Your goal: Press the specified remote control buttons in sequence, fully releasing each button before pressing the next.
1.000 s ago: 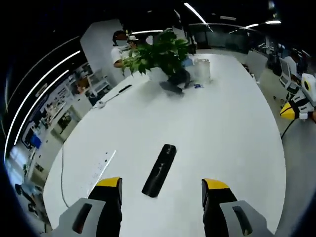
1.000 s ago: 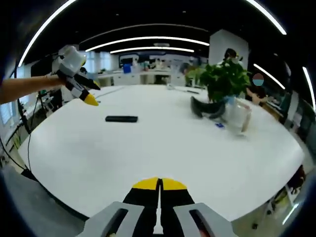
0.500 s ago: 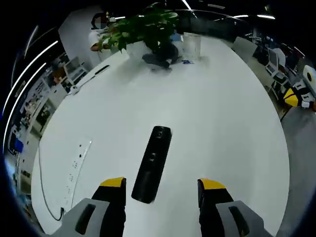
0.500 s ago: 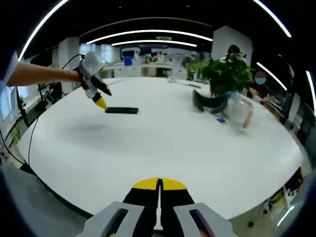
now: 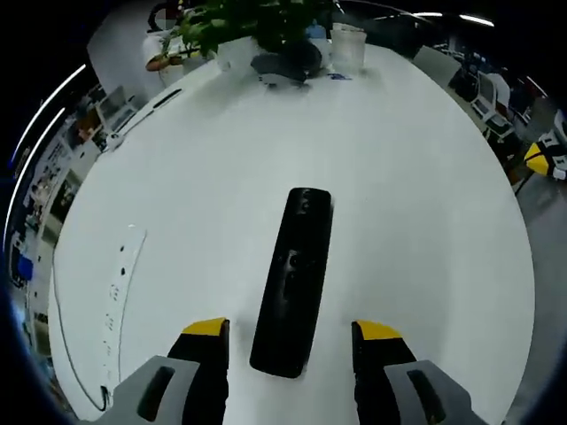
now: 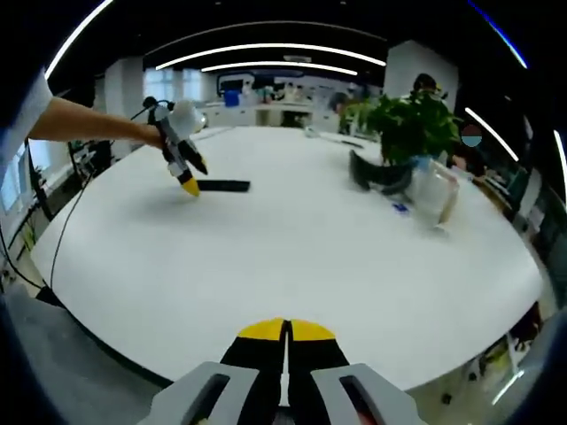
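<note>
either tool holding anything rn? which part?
Nothing held. Left tool is open, its jaws either side of the remote's near end; right tool is shut, empty.

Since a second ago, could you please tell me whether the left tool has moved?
Yes. In the right gripper view the left tool has come down toward the white table, its yellow tips now beside the black remote.

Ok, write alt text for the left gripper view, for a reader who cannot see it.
A black remote control lies lengthwise on a white table, its near end between the open yellow-tipped left tongs that rise from the bottom. At the table's far end stand a leafy potted plant and a clear container; a white power strip lies near the left edge.
</note>
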`<action>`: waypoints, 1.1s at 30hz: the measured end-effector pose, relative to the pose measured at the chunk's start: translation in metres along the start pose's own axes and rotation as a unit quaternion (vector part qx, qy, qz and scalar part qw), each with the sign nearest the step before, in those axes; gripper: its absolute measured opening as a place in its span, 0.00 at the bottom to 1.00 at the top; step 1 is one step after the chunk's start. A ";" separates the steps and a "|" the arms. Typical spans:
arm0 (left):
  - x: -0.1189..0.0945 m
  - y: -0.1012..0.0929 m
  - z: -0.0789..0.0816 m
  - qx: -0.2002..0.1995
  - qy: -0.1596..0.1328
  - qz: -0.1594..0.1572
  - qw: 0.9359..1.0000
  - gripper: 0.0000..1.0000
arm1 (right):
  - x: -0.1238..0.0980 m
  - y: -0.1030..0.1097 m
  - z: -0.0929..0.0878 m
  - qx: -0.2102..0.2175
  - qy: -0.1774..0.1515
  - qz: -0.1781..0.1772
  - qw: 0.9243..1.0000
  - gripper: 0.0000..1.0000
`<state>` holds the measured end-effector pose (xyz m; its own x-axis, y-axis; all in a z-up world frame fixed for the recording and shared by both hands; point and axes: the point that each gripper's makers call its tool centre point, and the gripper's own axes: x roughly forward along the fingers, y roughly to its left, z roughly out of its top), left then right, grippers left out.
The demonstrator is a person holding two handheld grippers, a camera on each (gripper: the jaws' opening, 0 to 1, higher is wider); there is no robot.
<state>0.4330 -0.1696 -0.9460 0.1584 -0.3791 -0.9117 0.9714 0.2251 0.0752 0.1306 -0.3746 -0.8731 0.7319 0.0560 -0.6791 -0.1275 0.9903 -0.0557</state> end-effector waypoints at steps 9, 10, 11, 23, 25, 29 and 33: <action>0.003 0.006 -0.003 -0.025 0.001 -0.037 0.999 0.54 | 0.001 0.002 -0.003 -0.002 0.009 0.003 1.000 0.00; 0.002 0.007 -0.004 -0.018 0.002 -0.040 0.999 0.52 | 0.001 0.002 -0.003 -0.002 0.009 0.003 1.000 0.00; 0.002 0.007 -0.004 -0.015 0.002 -0.042 0.999 0.51 | 0.001 0.003 -0.003 -0.002 0.010 0.005 1.000 0.00; 0.000 0.006 -0.013 0.032 0.044 -0.057 0.997 0.41 | 0.001 0.004 -0.002 -0.001 0.009 0.009 1.000 0.00; -0.001 0.005 -0.014 0.025 0.048 -0.054 0.997 0.40 | 0.001 0.006 -0.002 -0.004 0.007 0.013 1.000 0.00; -0.002 0.006 -0.015 0.014 0.049 -0.049 0.997 0.35 | 0.000 0.006 0.000 -0.003 0.002 0.014 1.000 0.00; -0.002 0.008 -0.015 -0.002 0.060 -0.038 0.997 0.25 | -0.001 0.005 0.001 -0.001 -0.004 0.014 1.000 0.00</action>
<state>0.4382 -0.1533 -0.9497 0.0614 -0.2846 -0.9567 0.9793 0.2024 0.0026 0.1301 -0.3691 -0.8721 0.7328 0.0856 -0.6750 -0.1496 0.9881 -0.0370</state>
